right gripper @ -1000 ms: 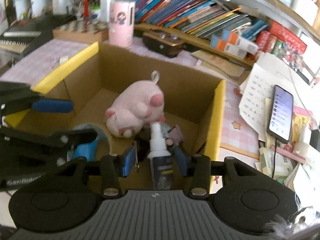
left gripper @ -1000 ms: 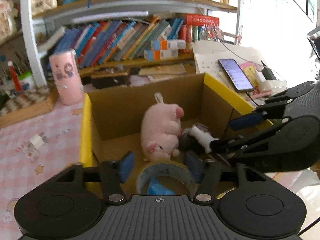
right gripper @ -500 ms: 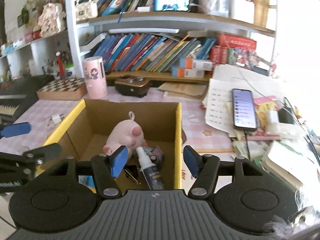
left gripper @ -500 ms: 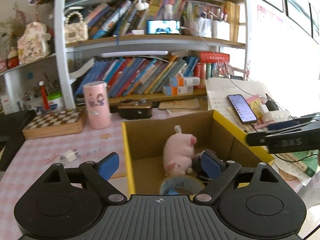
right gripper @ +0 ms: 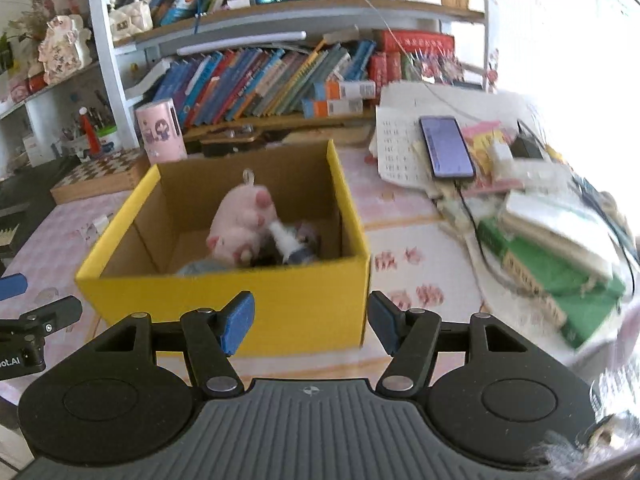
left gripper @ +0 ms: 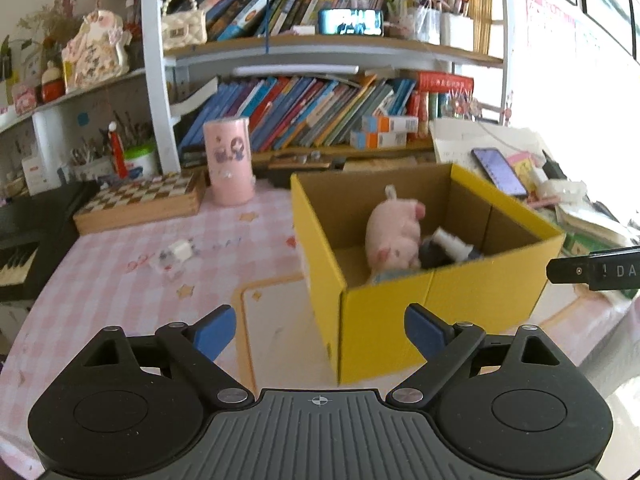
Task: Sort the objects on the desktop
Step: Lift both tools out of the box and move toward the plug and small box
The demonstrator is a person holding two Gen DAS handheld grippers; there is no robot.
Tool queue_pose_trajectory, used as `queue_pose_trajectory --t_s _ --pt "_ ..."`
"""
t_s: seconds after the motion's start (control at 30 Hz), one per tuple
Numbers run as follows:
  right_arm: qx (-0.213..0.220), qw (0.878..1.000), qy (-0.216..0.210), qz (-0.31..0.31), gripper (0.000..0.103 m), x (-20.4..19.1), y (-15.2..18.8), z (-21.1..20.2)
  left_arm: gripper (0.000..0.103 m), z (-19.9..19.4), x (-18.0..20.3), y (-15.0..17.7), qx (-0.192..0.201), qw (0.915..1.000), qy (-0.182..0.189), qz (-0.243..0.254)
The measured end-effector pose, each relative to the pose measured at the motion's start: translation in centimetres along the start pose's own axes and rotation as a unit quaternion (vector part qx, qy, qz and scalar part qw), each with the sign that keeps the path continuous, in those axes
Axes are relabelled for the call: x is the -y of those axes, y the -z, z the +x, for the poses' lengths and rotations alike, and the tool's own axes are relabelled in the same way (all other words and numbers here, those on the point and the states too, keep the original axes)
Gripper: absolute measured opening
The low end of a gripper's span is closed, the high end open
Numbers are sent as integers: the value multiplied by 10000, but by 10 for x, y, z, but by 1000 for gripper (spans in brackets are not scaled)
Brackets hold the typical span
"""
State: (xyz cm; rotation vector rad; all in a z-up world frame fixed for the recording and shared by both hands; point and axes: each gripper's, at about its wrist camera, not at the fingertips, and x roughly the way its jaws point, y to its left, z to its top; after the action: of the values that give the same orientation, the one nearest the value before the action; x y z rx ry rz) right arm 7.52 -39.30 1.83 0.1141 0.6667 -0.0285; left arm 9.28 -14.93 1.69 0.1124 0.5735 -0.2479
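A yellow cardboard box stands on the pink checked tablecloth. Inside it lie a pink plush pig, a white-capped spray bottle and a tape roll that its front wall mostly hides. In the right wrist view the box, the pig and the bottle show from the front. My left gripper is open and empty, in front of the box's near-left corner. Before the front wall, my right gripper is open with nothing between its pads.
A pink cylinder tin and a wooden chessboard box stand behind left. A small white item lies on the cloth. To the right are a phone on papers, a cable and stacked books. A piano keyboard is far left.
Both grippers have opened, letting go of the tape roll and the spray bottle inside the box. Both have then drawn back out of the box to in front of it.
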Motion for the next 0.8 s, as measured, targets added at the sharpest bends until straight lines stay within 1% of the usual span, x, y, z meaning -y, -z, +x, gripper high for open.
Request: queue_pose_trajectory --t_s 0.17,0.33,0.4,0.6,0.8 --pt "-125 9998 82 115 61 -25 22 -8 93 -8 -16 14 -149 9999 22 -22" --pt "-222 9995 110 177 62 -55 41 -15 94 -20 -32 26 -225 9997 14 123" --pt "-231 9995 106 201 64 -67 47 -18 94 -24 -37 30 -255 9994 30 224" --pt "-259 9996 87 101 68 -106 63 -30 97 -40 -55 43 -283 9986 130 428" --pt "-380 9993 18 23 72 -136 80 -38 97 -53 -77 53 -353 9983 156 435"
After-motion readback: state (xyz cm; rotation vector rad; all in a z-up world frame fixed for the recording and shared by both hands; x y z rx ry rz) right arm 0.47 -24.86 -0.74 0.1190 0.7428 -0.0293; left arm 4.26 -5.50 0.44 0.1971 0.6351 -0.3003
